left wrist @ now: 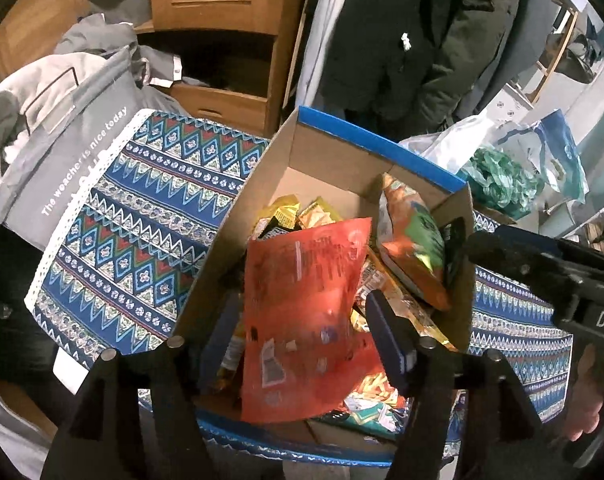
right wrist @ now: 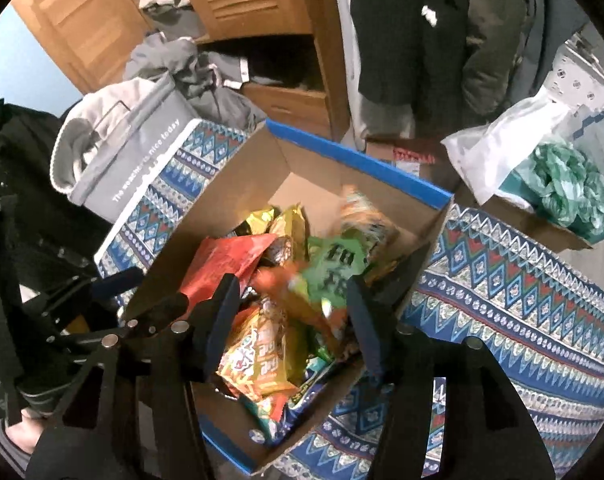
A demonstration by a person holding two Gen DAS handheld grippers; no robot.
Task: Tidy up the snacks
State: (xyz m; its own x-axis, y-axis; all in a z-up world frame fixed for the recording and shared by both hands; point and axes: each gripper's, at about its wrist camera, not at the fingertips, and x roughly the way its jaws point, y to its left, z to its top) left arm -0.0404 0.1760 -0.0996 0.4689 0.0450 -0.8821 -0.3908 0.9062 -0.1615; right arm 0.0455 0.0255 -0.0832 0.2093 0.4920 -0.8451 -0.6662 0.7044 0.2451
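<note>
Spreading beneath everything, a blue cloth with a zigzag pattern [left wrist: 142, 208] was seen on the table. On it an open brown cardboard box with a blue rim [left wrist: 342, 160] was set, filled with snack packets. A large red foil bag [left wrist: 302, 312] was seen upright in the box between the spread fingers of the left gripper [left wrist: 302, 344], whose pads were not seen pressing it. An orange and green packet [right wrist: 326, 276], blurred, was seen among the snacks between the parted fingers of the right gripper [right wrist: 294, 320], apparently released.
</note>
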